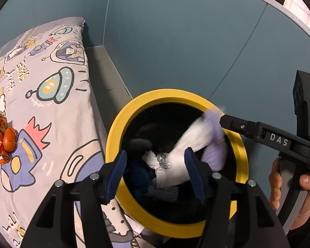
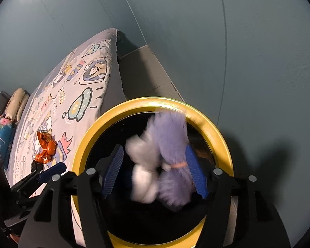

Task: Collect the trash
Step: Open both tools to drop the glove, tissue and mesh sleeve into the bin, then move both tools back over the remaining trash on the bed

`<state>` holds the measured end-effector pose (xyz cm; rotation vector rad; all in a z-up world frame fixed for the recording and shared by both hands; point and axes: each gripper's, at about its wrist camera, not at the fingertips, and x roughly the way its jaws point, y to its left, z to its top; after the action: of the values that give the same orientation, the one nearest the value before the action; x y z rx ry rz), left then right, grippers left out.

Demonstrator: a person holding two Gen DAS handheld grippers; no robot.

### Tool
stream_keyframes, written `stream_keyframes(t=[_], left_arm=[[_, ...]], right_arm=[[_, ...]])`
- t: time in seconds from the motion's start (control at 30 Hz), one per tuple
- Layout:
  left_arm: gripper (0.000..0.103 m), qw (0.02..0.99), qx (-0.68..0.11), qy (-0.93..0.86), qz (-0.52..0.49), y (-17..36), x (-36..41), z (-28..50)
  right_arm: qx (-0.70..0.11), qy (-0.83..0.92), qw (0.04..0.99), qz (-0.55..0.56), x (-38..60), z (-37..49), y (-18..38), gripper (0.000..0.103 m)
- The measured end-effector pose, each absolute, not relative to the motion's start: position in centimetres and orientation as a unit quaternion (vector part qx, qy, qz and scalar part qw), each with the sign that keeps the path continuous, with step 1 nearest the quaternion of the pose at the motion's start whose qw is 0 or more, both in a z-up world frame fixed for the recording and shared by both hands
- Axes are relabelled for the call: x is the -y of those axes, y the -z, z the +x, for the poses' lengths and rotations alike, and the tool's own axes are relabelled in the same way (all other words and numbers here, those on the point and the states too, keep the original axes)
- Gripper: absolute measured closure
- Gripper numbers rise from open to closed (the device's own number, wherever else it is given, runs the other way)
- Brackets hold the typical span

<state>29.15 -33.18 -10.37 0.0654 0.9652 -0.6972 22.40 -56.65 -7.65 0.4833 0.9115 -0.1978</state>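
Note:
A yellow-rimmed bin [image 1: 113, 136] with a black inside stands against the bed. My left gripper [image 1: 156, 171] hangs open over its mouth, nothing pressed between the blue pads [image 1: 115, 173]. A white and purple soft bundle [image 1: 198, 138], blurred, lies in the bin's mouth above white crumpled scraps and a foil bit [image 1: 163, 159]. In the right wrist view the same bundle [image 2: 165, 157] sits blurred between the spread pads of my right gripper [image 2: 155, 169]. The left pad [image 2: 113, 169] is clear of it. The bin's rim [image 2: 82, 153] rings the view. On the bed lies an orange wrapper with tangerines [image 1: 4, 138] [image 2: 45, 144].
A cartoon-print quilt [image 1: 51, 103] covers the bed left of the bin. A teal wall [image 1: 175, 41] rises right behind the bin. A small black object [image 2: 36, 166] lies near the wrapper, pillows [image 2: 16, 101] further back. A hand [image 1: 279, 186] holds the right gripper's handle.

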Motion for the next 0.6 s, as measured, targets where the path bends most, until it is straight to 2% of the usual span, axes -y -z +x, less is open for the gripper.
stream_keyframes(t=[0.27,0.6], left_arm=[[0.047,0.838,-0.445,0.317,0.019,8.9,30.6,29.1],[0.038,0.858,-0.430,0.280,-0.003,7.4,25.0,29.9]], right_arm=[[-0.431,0.092,0.869,0.225,55.8,21.9,6.5,0.043],[-0.427,0.057,0.879,0.206,51.9,23.1,4.5,0.042]])
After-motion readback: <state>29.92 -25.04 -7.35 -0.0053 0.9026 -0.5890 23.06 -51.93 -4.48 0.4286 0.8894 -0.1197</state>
